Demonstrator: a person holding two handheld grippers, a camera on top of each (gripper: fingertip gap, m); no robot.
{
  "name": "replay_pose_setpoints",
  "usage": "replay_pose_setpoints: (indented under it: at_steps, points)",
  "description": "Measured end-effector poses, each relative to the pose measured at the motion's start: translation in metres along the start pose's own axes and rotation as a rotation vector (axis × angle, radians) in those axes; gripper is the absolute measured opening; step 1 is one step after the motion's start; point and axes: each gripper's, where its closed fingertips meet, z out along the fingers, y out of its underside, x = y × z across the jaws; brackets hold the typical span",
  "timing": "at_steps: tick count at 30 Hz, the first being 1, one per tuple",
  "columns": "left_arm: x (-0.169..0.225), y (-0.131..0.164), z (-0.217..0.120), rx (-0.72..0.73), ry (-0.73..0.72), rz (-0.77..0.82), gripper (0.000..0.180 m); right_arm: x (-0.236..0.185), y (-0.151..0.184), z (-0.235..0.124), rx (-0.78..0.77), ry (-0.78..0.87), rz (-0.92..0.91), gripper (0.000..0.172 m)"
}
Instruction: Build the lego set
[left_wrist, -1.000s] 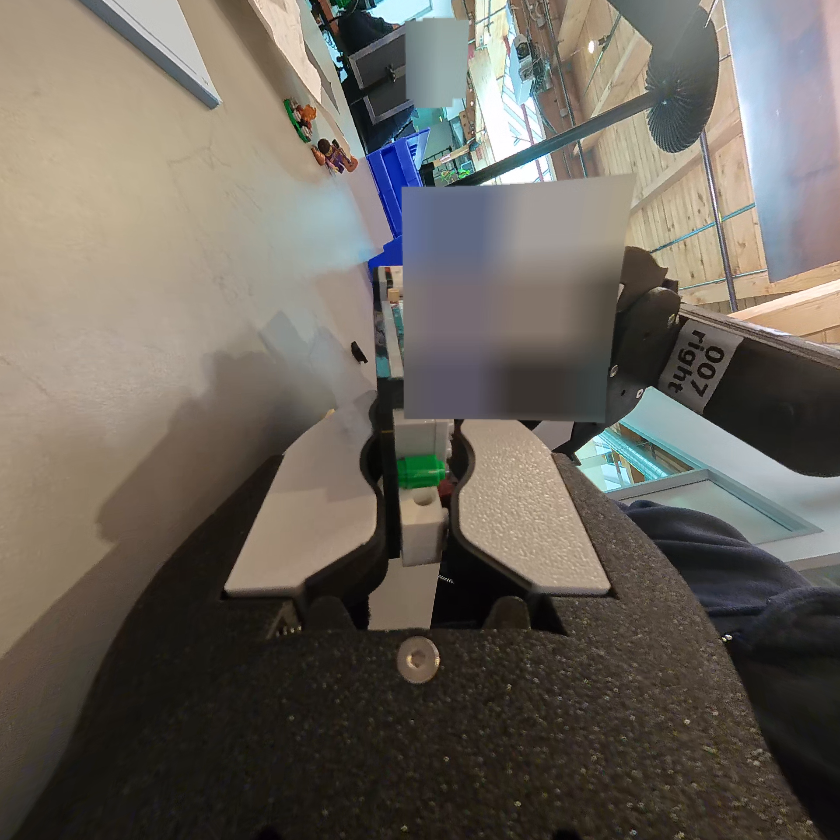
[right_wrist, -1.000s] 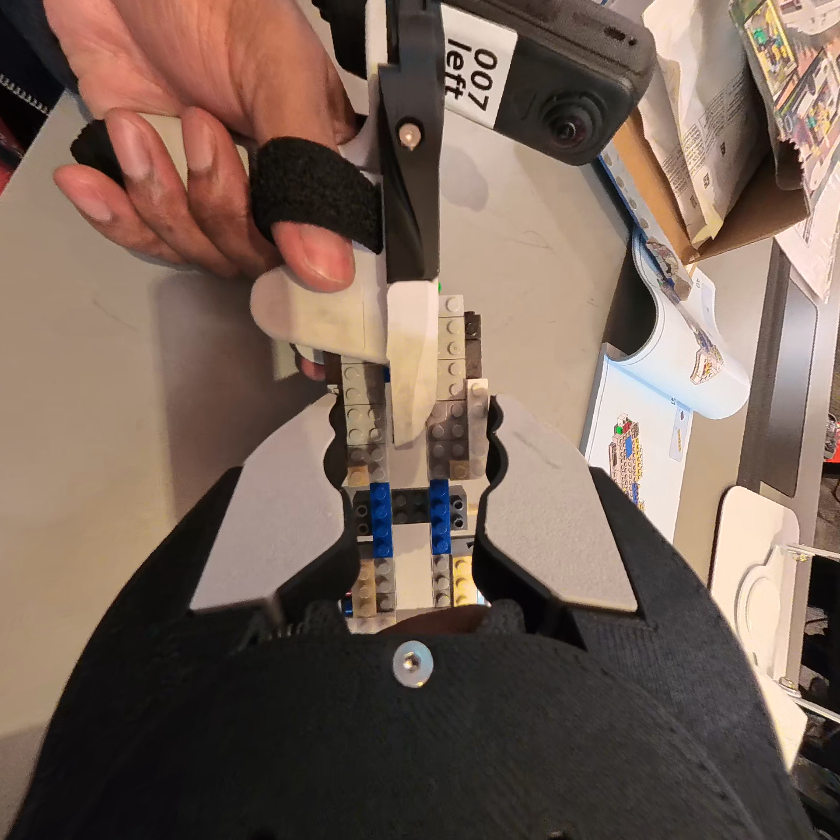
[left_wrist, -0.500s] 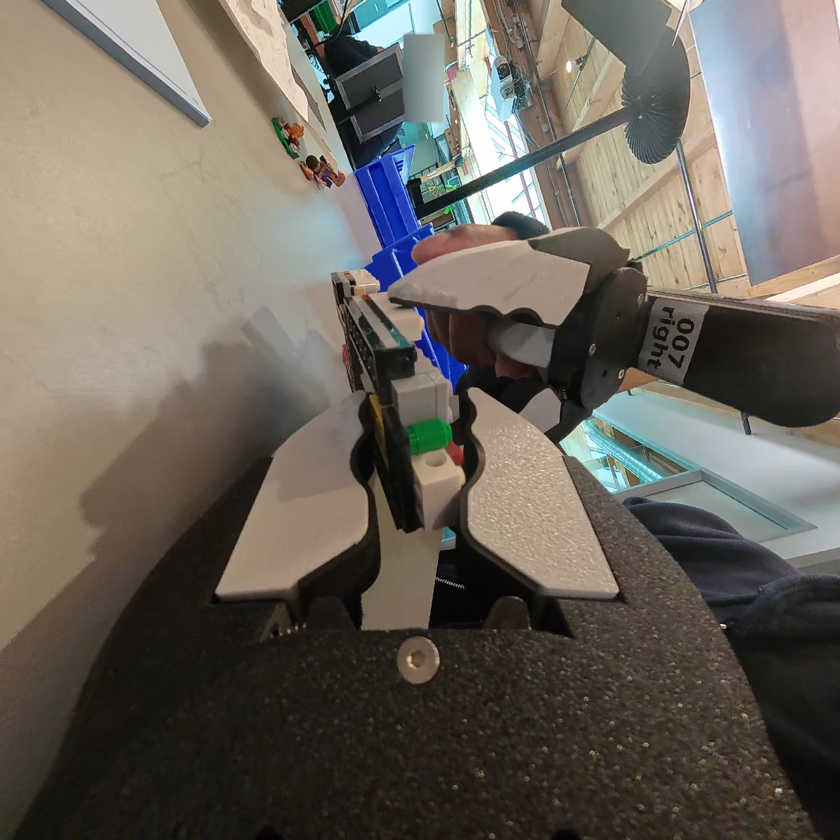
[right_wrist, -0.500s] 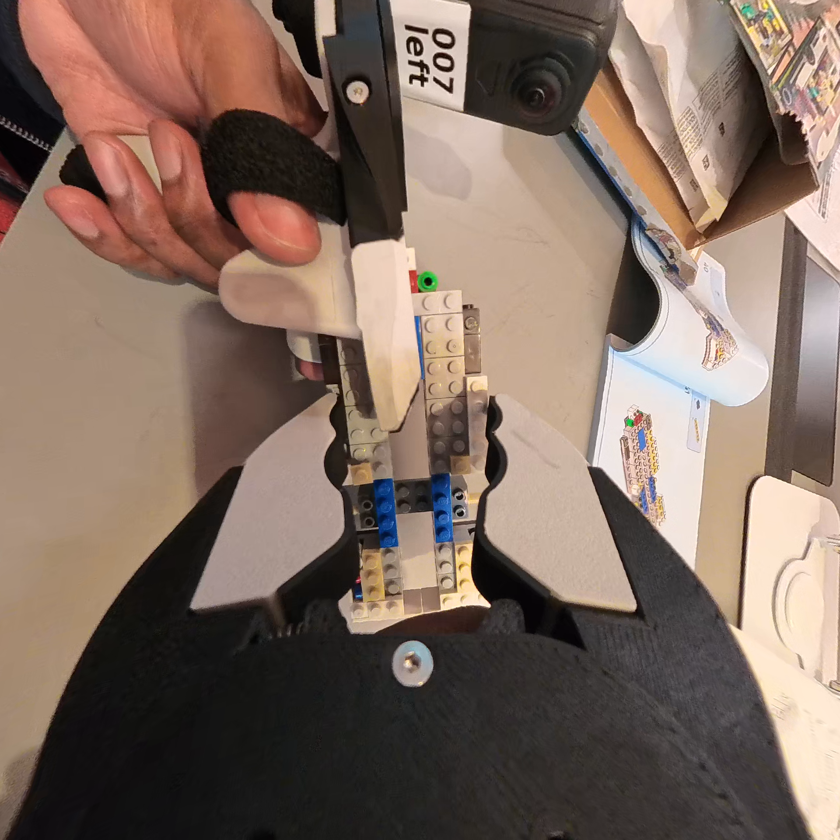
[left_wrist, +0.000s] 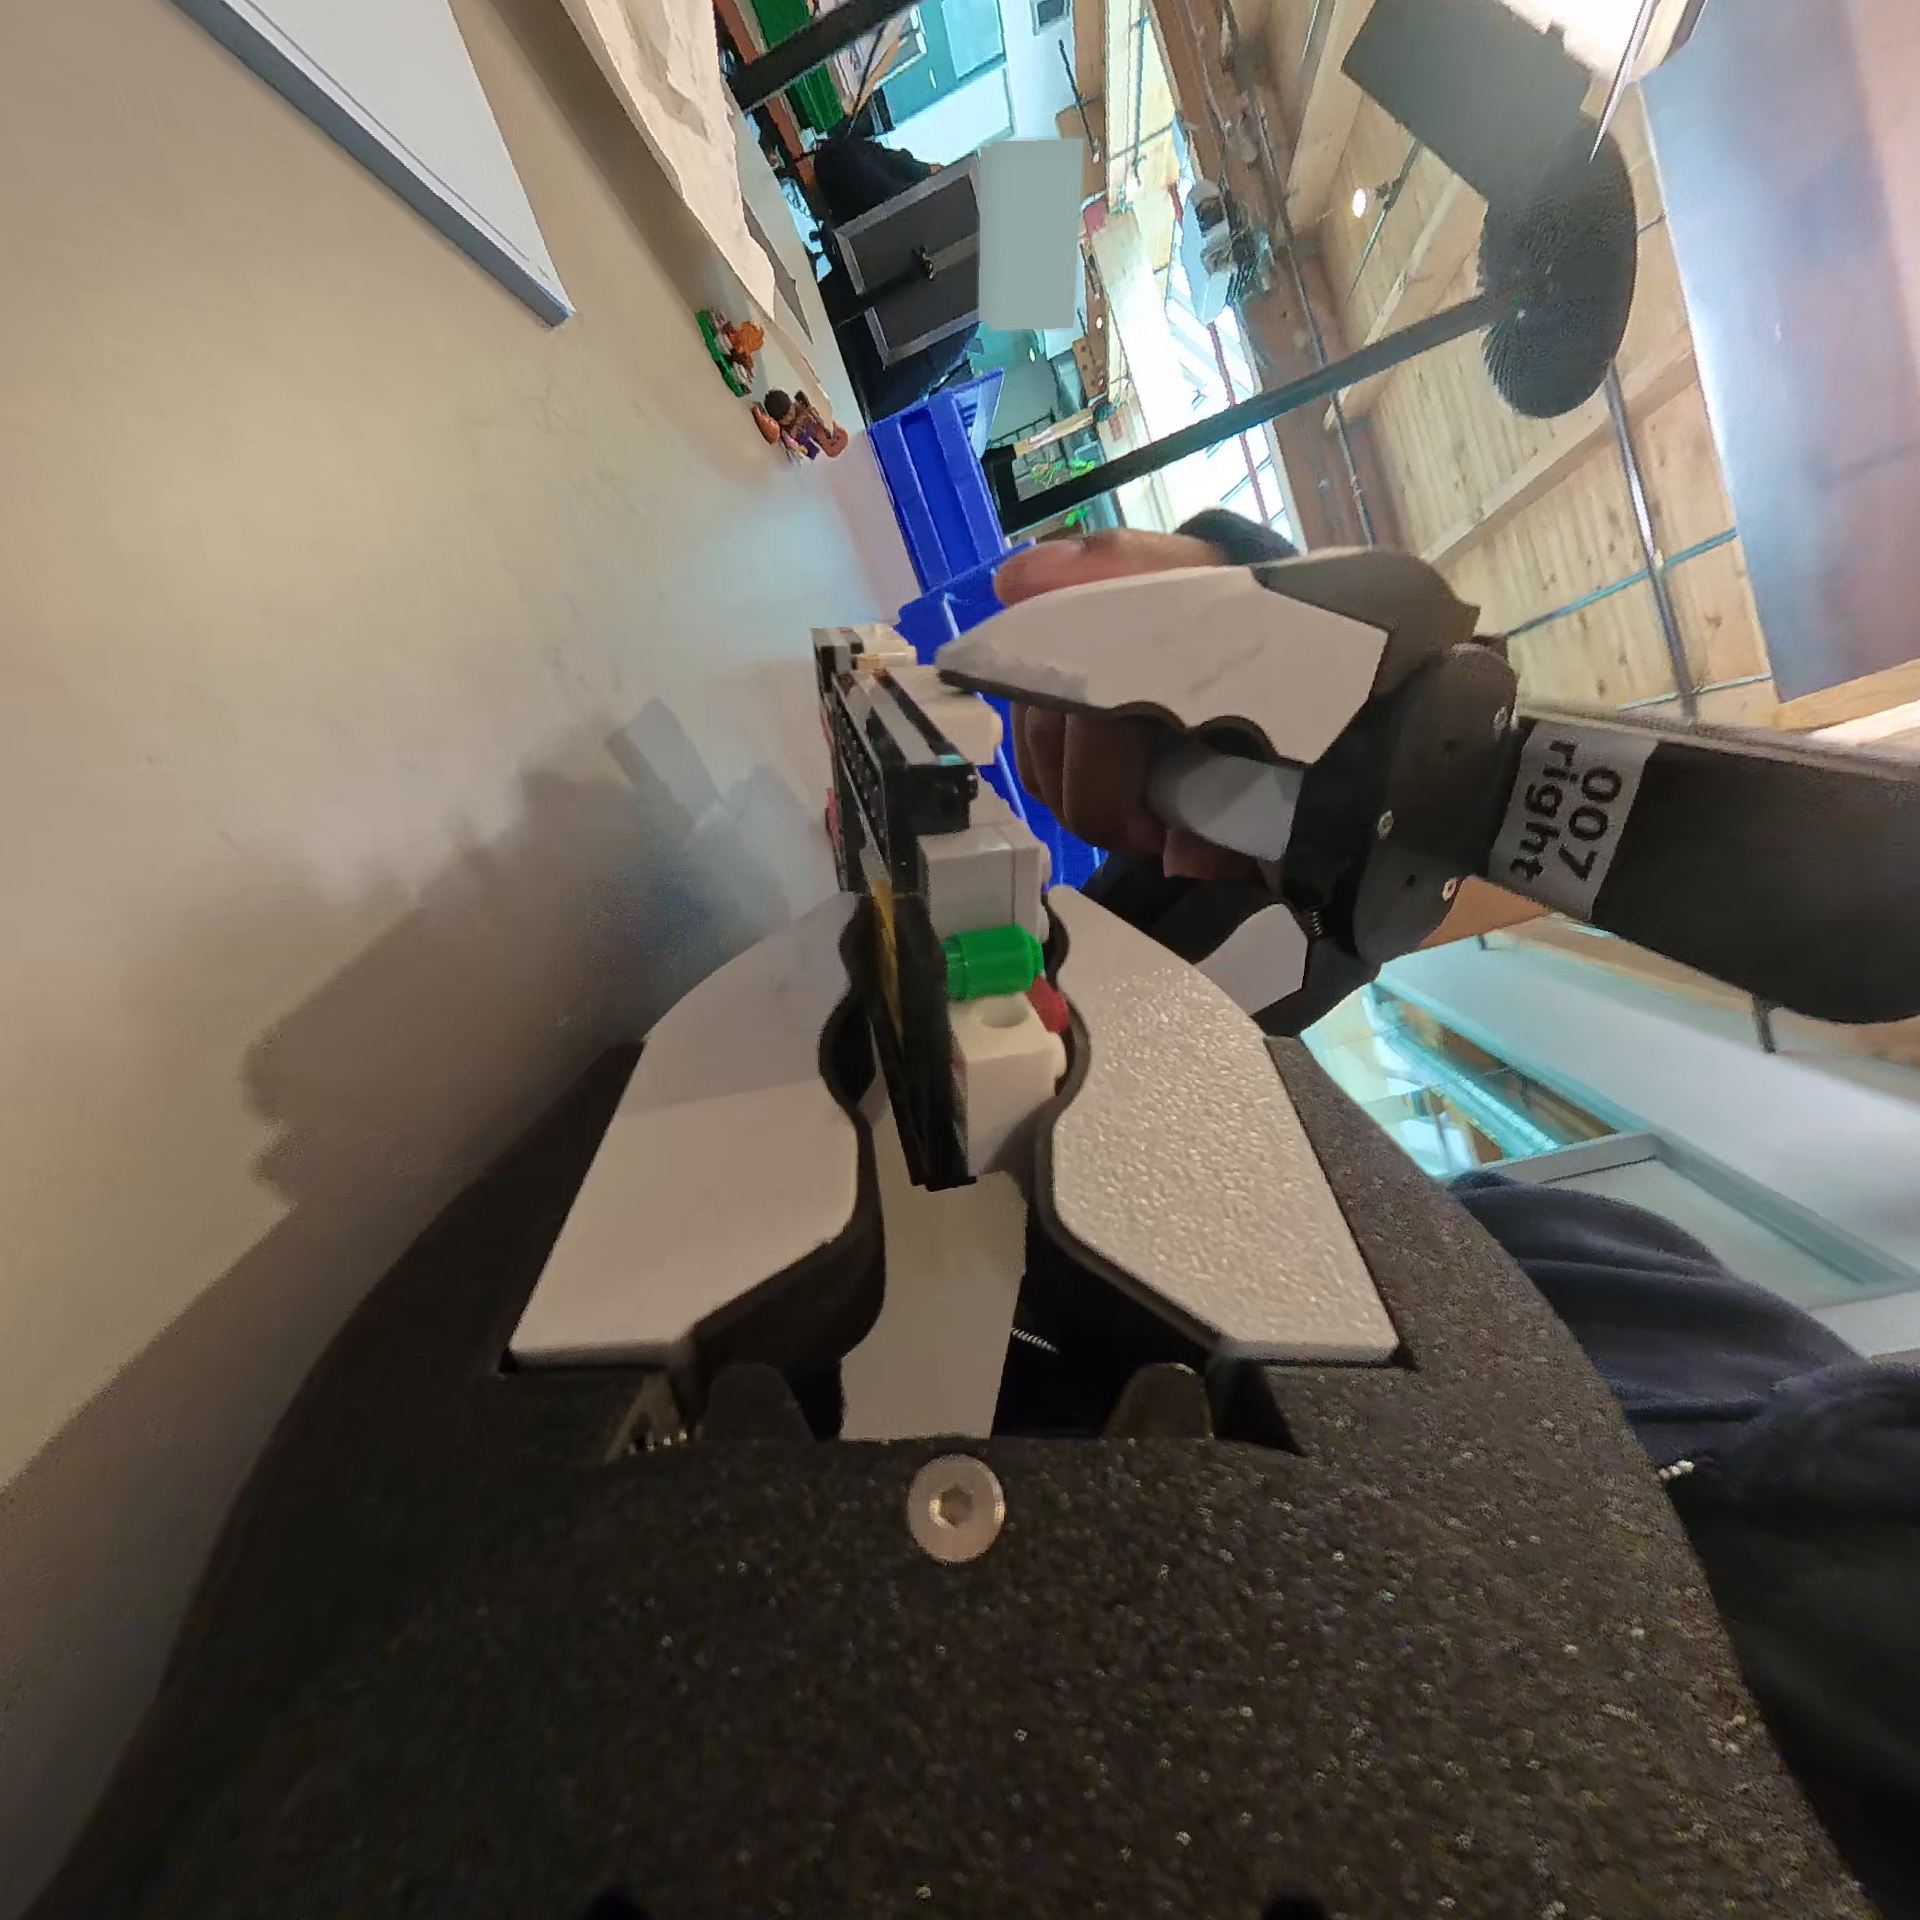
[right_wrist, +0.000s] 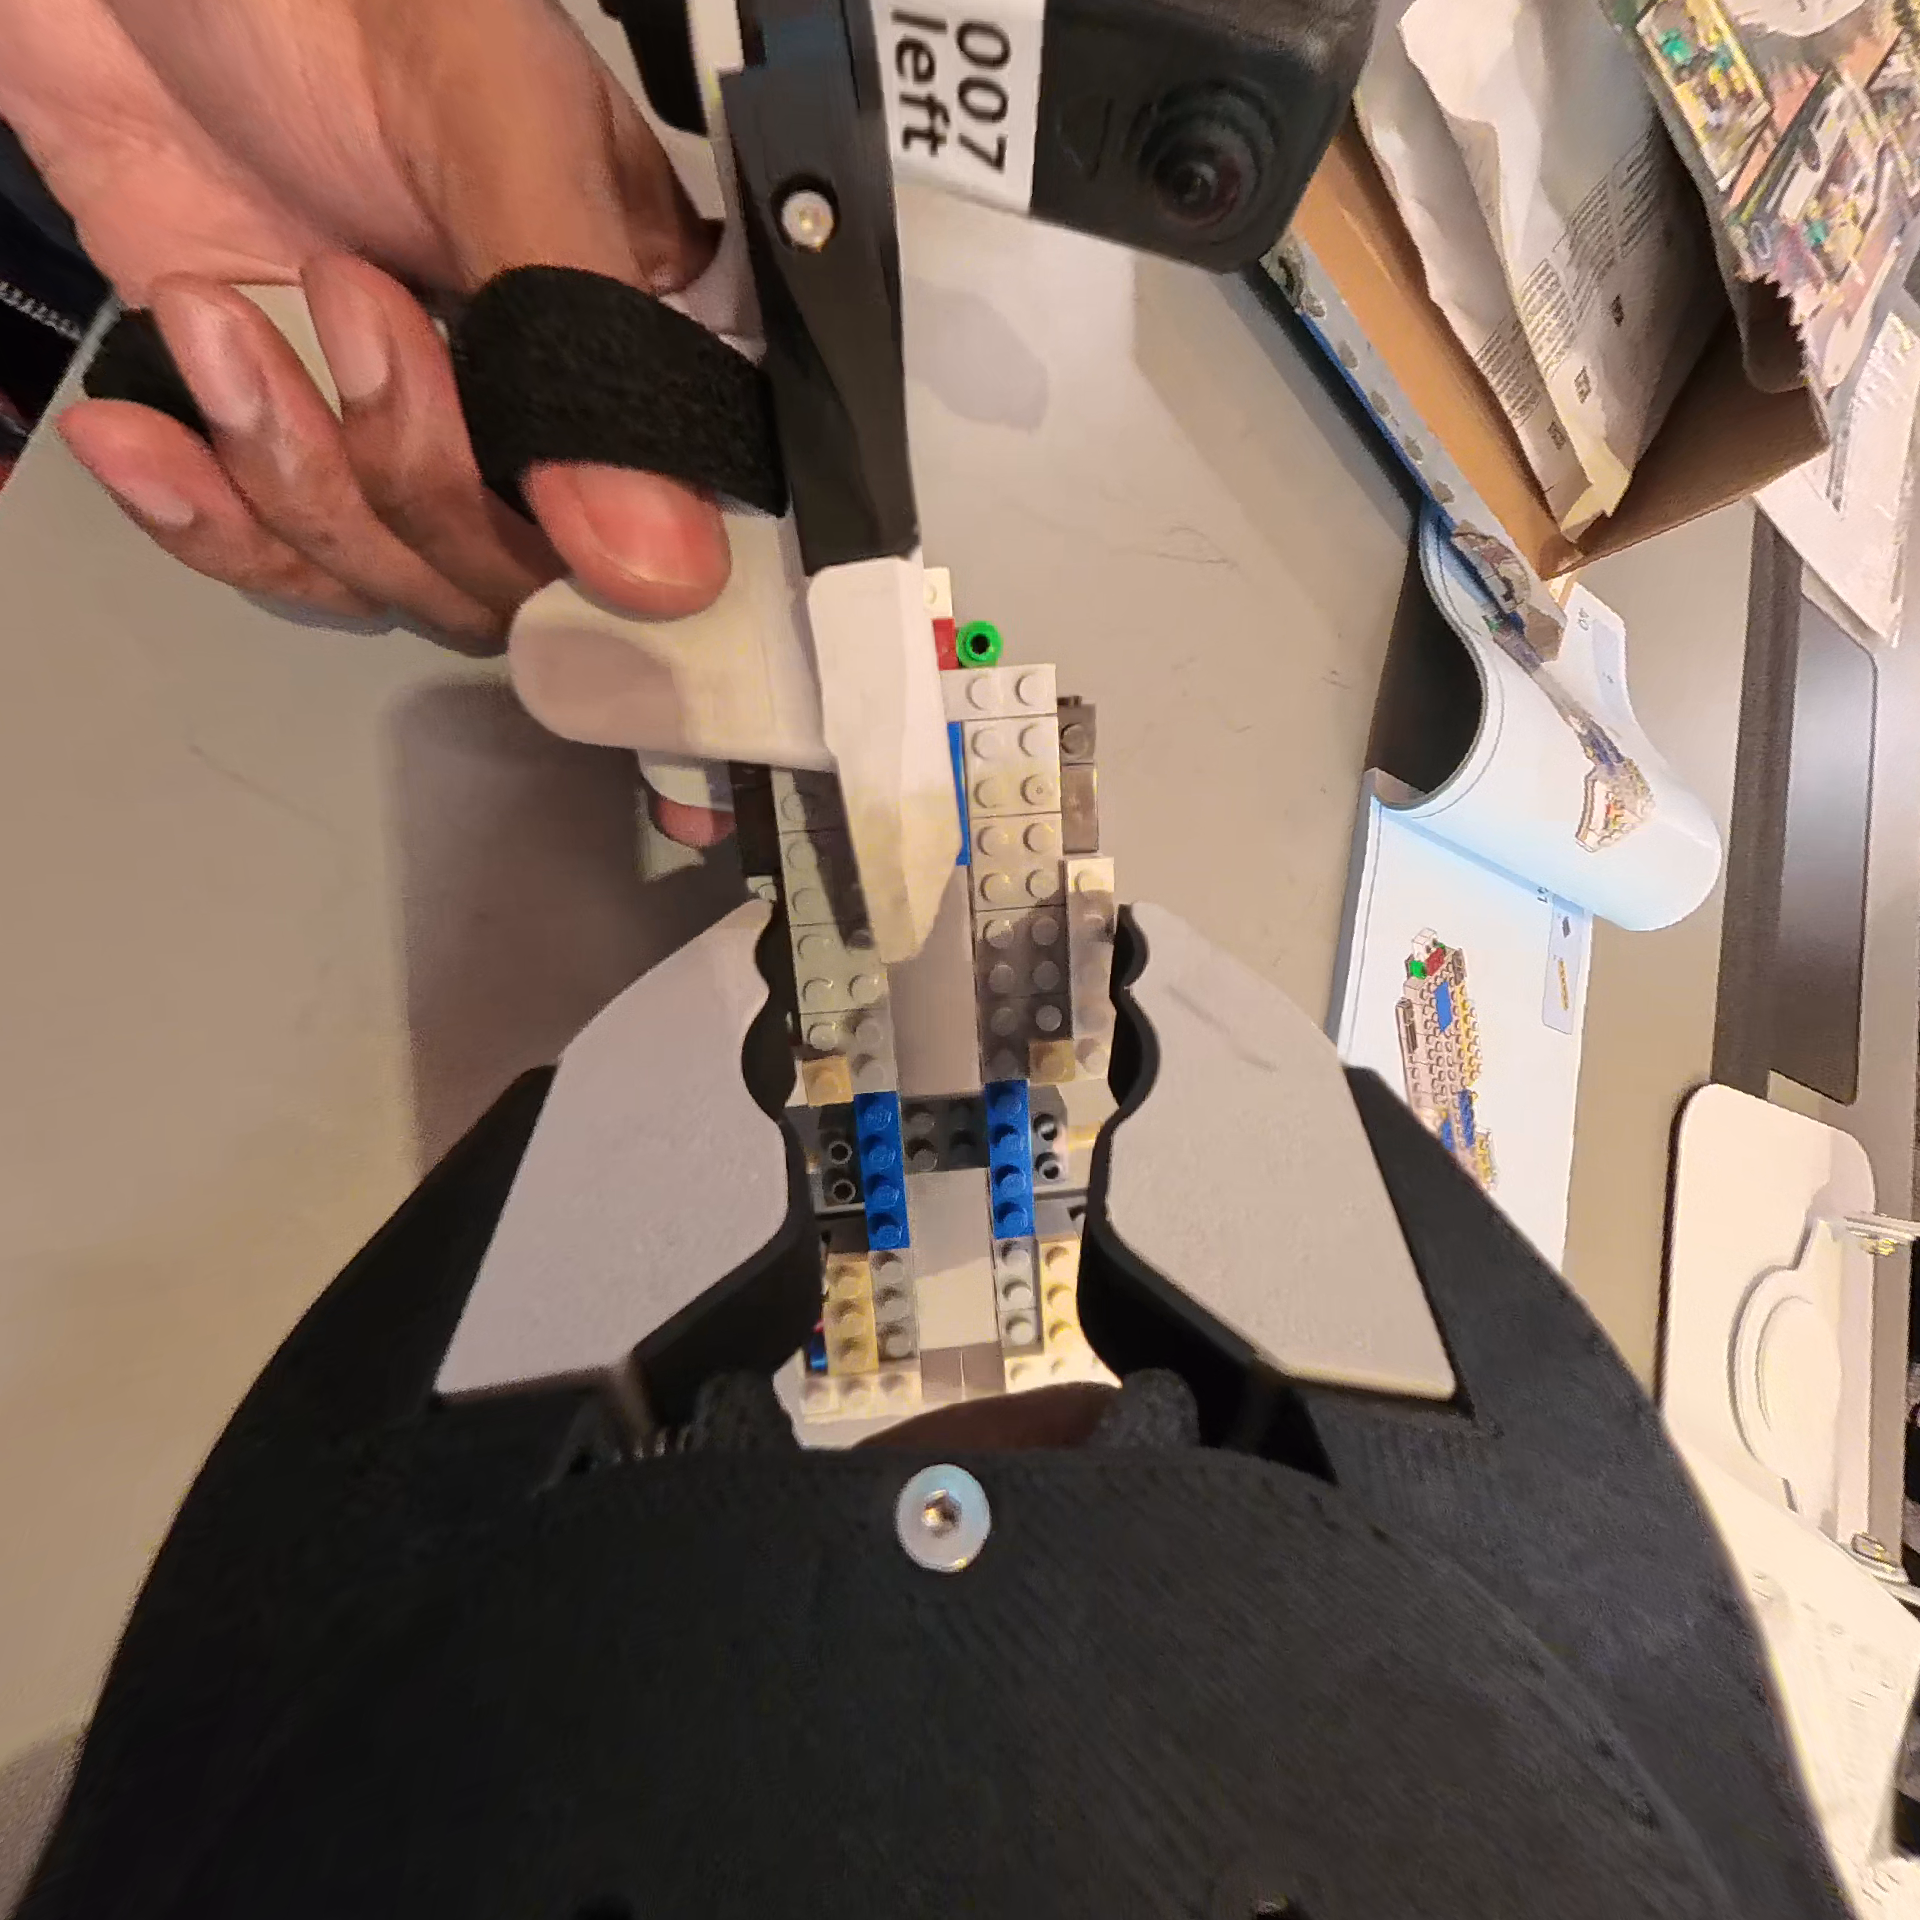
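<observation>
Right gripper (right_wrist: 940, 997): we see its fingers set wide, clamped on the sides of the brick model (right_wrist: 1023, 935), frame centre.
Left gripper (left_wrist: 956, 997): narrow, we see it pinching the model's end, centre.
Table (right_wrist: 260, 935): beneath.

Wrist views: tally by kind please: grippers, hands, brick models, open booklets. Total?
grippers: 2 (left gripper, right gripper)
hands: 2 (left hand, right hand)
brick model: 1
open instruction booklet: 1
total: 6
</observation>
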Motion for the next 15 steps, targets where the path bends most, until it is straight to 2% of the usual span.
replay_pose_setpoints:
  at_steps: [5,10,15]
  points:
    - [-0.008,-0.016,-0.005,0.062,0.0,-0.081,0.019,0.015,-0.005,-0.014,0.042,0.092,0.014,0.056]
    - [-0.019,-0.039,-0.01,0.072,-0.036,-0.06,0.019,0.029,0.003,-0.038,0.135,0.213,0.119,0.052]
    - [-0.027,-0.059,-0.014,0.132,-0.023,-0.1,0.019,-0.005,0.045,-0.032,0.07,0.083,0.205,0.047]
